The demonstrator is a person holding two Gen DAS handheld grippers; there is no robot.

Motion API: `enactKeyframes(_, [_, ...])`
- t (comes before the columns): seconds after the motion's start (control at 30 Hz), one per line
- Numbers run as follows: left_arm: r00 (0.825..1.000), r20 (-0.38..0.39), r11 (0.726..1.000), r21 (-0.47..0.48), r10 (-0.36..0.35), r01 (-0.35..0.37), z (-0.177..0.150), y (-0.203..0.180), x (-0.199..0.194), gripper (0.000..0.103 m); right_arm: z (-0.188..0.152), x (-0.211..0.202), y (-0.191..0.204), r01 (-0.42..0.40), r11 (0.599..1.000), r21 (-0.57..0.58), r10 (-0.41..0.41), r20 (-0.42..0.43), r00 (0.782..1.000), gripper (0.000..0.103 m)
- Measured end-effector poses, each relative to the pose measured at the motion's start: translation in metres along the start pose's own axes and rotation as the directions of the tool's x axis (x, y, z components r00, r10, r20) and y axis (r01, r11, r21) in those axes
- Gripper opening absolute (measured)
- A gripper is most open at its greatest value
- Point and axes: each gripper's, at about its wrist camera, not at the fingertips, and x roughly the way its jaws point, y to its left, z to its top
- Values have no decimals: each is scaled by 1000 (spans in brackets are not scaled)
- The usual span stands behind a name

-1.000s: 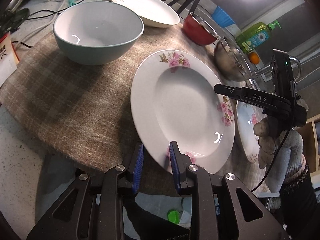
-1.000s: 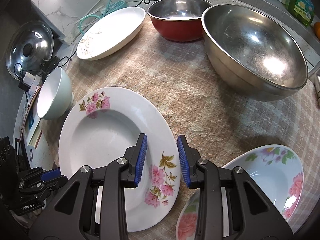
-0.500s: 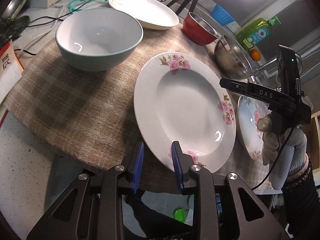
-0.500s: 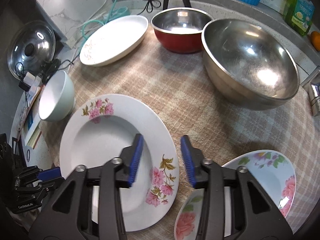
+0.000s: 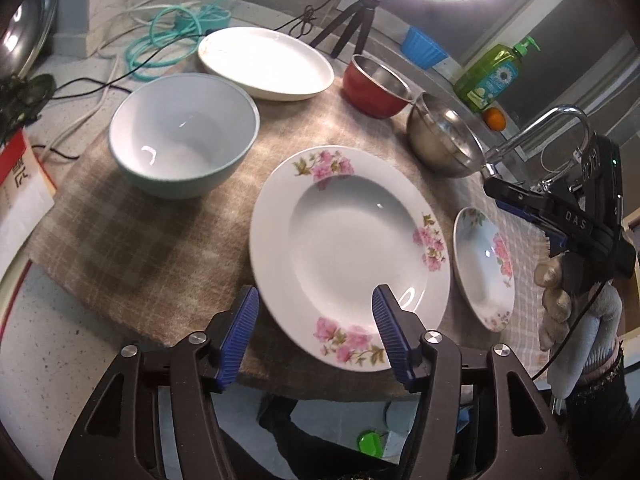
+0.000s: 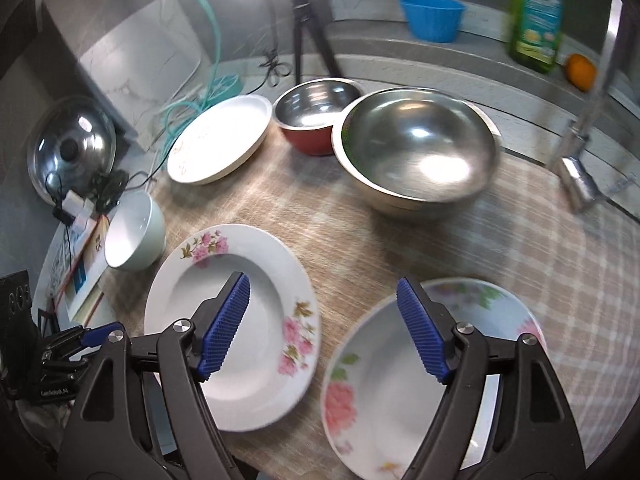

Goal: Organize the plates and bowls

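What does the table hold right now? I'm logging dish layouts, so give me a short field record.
surface: plaid cloth
large floral plate: flat, near edge
small floral plate: beside it, apart
pale green bowl: upright
oval white dish: far side
red bowl: next to steel bowl
left gripper: open, empty
right gripper: open, empty

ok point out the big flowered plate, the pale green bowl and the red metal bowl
large white plate with pink flowers point(image 5: 340, 248), left wrist view, on its sunken centre
pale green ceramic bowl point(image 5: 180, 136), left wrist view, on its white inside
red bowl with steel inside point(image 6: 316, 110), right wrist view, on its shiny inside
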Motion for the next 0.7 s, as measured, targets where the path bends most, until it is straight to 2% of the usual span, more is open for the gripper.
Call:
enactKeyframes(0.13, [1000, 0, 999, 40, -23, 23, 4, -17, 3, 62, -10, -19, -25, 25, 997, 68, -27, 27, 999, 84])
enactKeyframes(0.4, [996, -29, 986, 142, -79, 82, 6, -60, 16, 62, -42, -51, -84, 78, 976, 205, -89, 46, 995, 84])
enactKeyframes(0.7, [988, -84, 966, 213, -131, 147, -11, -117, 37, 62, -70, -65, -133, 103, 958, 267, -115, 29, 993, 84])
